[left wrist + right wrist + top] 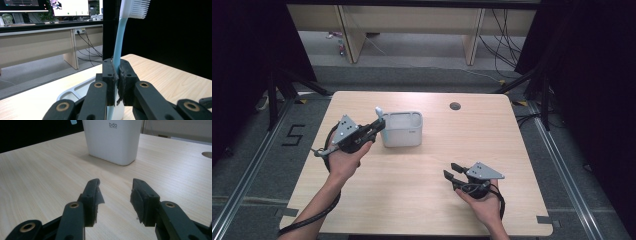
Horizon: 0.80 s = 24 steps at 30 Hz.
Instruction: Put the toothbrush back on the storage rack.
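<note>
Right gripper (453,172) sits low near the front-right of the table (422,200), held in the person's right hand (479,200); jaws spread apart w/ nothing between them, bare wood showing thru the gap in the right gripper view. Its jaws face toward the white container (112,141), which stands well apart from it; front wall reads "bdo" w/ a smaller line under it, too small to read.

Left gripper (379,122) is up at the container's left edge, in the left hand (344,160), grey 3-cornered plate on top. Jaws clamped tight on the handle of a light-blue toothbrush (119,42); brush stands nearly upright, white bristle head at top, bristles facing right in the left gripper view. Handle's lower end runs down between the pads toward the container's rim (75,90) – can't tell if it touches inside.

Container sits about mid-table, slightly left & toward the far side, open top w/ compartments. Round cable hole (455,106) in the tabletop near the far edge. Floor left of the table has a "5" marked on it (293,135)
</note>
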Tool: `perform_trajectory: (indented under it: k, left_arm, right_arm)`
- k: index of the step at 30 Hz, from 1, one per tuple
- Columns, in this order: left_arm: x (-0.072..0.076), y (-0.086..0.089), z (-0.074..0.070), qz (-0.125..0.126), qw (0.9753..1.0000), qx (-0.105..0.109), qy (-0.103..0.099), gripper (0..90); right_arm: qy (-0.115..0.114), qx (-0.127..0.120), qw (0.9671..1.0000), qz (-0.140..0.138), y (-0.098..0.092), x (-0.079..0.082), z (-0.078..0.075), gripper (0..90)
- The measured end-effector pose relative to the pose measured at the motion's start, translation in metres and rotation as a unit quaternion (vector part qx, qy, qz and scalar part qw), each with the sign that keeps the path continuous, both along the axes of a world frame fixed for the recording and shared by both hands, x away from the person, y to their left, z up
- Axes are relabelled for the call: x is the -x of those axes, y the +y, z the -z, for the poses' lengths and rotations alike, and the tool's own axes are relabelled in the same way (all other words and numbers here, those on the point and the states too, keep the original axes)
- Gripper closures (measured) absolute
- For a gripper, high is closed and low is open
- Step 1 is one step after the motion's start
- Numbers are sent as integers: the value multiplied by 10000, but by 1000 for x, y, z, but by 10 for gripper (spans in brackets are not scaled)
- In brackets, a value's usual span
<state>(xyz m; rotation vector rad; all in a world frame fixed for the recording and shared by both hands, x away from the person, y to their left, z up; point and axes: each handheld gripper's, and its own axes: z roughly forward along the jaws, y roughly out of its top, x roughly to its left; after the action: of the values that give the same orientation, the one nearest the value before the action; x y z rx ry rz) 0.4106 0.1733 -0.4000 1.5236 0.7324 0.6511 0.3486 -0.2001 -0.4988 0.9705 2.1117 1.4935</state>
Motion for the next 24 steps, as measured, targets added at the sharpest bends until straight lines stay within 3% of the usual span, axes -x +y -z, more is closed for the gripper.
perform_trajectory:
  k: [1, 3, 4, 5, 8, 10, 14, 16, 19, 24]
  left_arm:
    - [-1, 1, -1, -18, 10000, 1, -5, 842]
    - [-2, 2, -2, -28, 10000, 34, 3, 842]
    - [-3, 2, -2, -35, 10000, 38, 1, 842]
    - [-5, 2, -3, -48, 10000, 62, -4, 842]
    - [-8, 3, -5, -82, 9999, 53, -36, 842]
    - [-9, 3, -5, -92, 9999, 57, -43, 842]
    - [-14, 5, -6, -148, 9998, 77, -68, 842]
    - [-15, 5, -6, -163, 9998, 80, -67, 842]
    - [-19, 6, -7, -194, 9998, 83, -60, 842]
    - [-25, 6, -10, -242, 9996, 94, -71, 842]
  right_arm:
    - [-167, 109, 9998, -42, -2, -2, 0, 580]
    - [-44, 49, 10000, -13, -1, -1, 0, 579]
    - [-184, 71, 9998, -45, -2, -3, 1, 579]
    - [-64, -64, 9999, -72, -1, -2, 2, 579]
    - [-155, 66, 9999, -32, -3, -2, 1, 576]
    - [-201, 2, 9998, 38, -2, -2, 2, 576]
    - [-53, -31, 10000, 8, -2, -2, 2, 574]
    - [-180, 26, 9998, 32, -3, -3, 2, 575]
    - [-175, 34, 9998, 42, -3, -3, 2, 575]
    - [21, -25, 10000, 62, -2, 0, 2, 575]
